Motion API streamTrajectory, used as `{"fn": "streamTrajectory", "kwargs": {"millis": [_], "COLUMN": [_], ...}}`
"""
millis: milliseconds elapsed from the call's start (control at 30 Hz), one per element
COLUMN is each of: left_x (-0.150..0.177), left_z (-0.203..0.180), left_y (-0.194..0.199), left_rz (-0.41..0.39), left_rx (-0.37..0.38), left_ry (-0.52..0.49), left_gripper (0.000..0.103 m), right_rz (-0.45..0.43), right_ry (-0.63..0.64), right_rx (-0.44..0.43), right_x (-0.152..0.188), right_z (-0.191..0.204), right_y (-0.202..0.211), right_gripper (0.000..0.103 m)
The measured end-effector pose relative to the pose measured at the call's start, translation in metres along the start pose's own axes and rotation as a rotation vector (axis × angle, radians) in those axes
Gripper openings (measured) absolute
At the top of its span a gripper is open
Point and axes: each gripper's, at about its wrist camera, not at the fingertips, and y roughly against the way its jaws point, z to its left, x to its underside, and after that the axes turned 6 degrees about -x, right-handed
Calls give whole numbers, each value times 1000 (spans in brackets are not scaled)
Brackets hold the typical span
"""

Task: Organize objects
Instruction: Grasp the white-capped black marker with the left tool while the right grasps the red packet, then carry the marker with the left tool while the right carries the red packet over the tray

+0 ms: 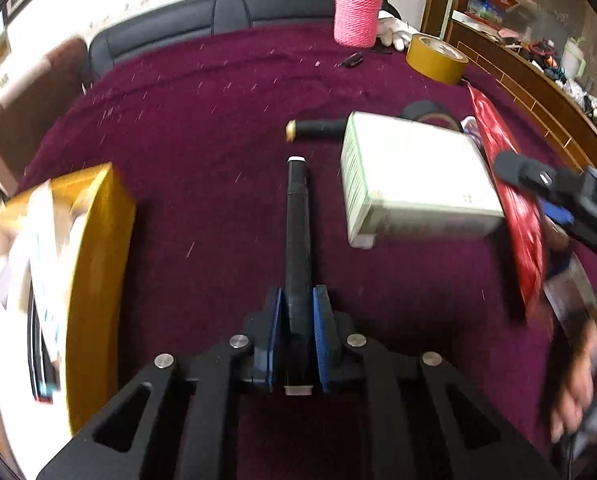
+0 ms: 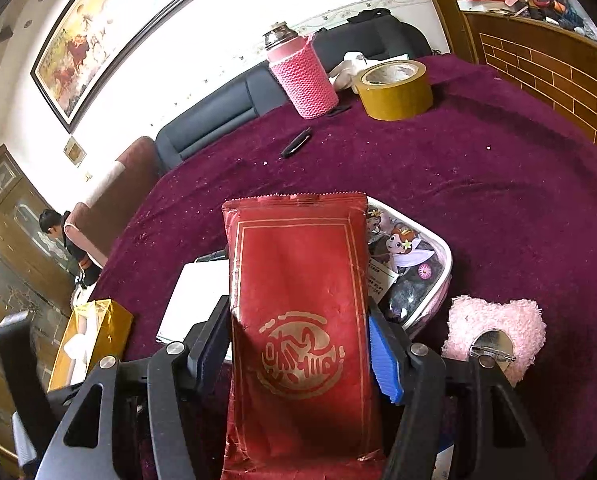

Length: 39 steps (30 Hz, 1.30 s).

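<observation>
My left gripper (image 1: 297, 300) is shut on a black pen (image 1: 297, 216) that points away over the purple tablecloth. My right gripper (image 2: 298, 320) is shut on a red foil packet (image 2: 298, 288), held flat above the table; the packet (image 1: 514, 184) and the right gripper (image 1: 546, 178) also show at the right of the left wrist view. A white box (image 1: 414, 176) lies just right of the pen, with a second black pen (image 1: 318, 129) behind it. Under the packet lies a cartoon-printed pouch (image 2: 414, 264).
A gold tissue box (image 1: 82, 264) stands at the left. A pink knitted bottle (image 2: 302, 76), yellow tape roll (image 2: 394, 90), small black clip (image 2: 296, 142) and pink fluffy heart (image 2: 498, 324) sit on the tablecloth (image 2: 498, 184). A brick-pattern counter (image 2: 546, 68) is at the right.
</observation>
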Motion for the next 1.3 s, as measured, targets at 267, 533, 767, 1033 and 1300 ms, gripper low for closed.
{"fn": "streamTrajectory", "kwargs": {"millis": [267,533,767,1033,1300], "left_x": [5,9,24,54,87], "left_z": [5,-4,29,113,209], "left_y": [0,3,68,129,137], "left_rz": [18,-63,-185,-272,-250], "left_rx": [17,32,170,223,83], "left_ry": [30,17,104,278,437], "left_gripper": [32,14,14,14,14], "right_rz": [-7,-23,-36,-38,55], "right_ry": [10,48,-50,-77,-105], "right_rx": [0,36,-58,-105,-317], "right_x": [2,4,-1,-1,4], "right_z": [0,4,-14,-1,68], "right_y": [-1,-3,2,13,18], "right_gripper": [74,64,60,60,60]}}
